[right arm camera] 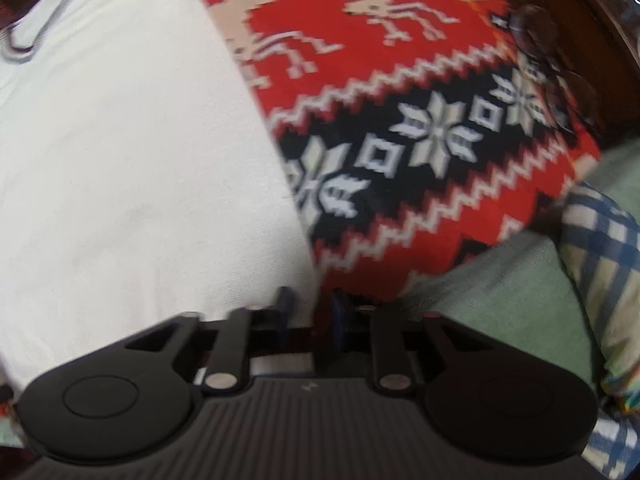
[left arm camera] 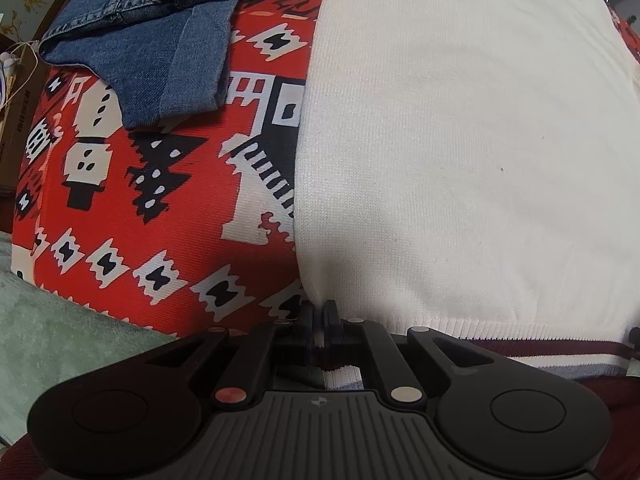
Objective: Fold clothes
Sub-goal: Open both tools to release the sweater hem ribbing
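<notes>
Left gripper (left arm camera: 320, 316) clamps the white sweater (left arm camera: 460, 140) hem; right gripper (right arm camera: 310, 306), blurred, straddles its other corner, jaws apart.

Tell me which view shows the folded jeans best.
The left wrist view: the folded jeans lie in sharp focus at the upper left on the patterned red cloth, apart from the white sweater. The right wrist view does not show them at all.
</notes>
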Tool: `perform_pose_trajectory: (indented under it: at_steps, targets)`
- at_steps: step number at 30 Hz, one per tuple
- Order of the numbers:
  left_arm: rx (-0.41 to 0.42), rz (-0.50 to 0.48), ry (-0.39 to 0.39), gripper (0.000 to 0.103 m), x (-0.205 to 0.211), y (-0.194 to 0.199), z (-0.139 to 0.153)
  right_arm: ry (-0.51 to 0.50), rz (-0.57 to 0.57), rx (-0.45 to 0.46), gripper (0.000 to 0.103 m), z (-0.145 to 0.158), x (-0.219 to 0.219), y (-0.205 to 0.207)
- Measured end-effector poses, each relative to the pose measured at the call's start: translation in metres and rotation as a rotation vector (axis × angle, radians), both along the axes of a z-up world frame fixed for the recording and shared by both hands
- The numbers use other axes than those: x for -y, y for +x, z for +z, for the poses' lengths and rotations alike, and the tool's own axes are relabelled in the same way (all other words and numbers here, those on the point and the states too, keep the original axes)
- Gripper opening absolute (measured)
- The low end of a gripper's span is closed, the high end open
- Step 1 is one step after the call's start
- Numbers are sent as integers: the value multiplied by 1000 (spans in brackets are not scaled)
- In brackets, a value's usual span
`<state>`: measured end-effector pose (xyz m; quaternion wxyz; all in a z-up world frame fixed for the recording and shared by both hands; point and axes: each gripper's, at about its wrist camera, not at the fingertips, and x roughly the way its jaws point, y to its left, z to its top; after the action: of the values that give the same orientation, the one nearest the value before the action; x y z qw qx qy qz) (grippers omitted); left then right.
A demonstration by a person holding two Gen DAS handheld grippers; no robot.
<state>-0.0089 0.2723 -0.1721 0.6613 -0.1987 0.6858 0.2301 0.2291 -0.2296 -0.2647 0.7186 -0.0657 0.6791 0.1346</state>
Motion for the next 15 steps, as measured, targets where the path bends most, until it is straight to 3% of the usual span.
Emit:
perform_pose_trajectory:
  at_steps: [4,15]
  targets:
    - [-21,-3,37,5,4,0,1,-83,-32,32,5,1,1,-3]
    - [-61,13,54,8,8,1,0,-125,-75,56,6,3,-1,-11]
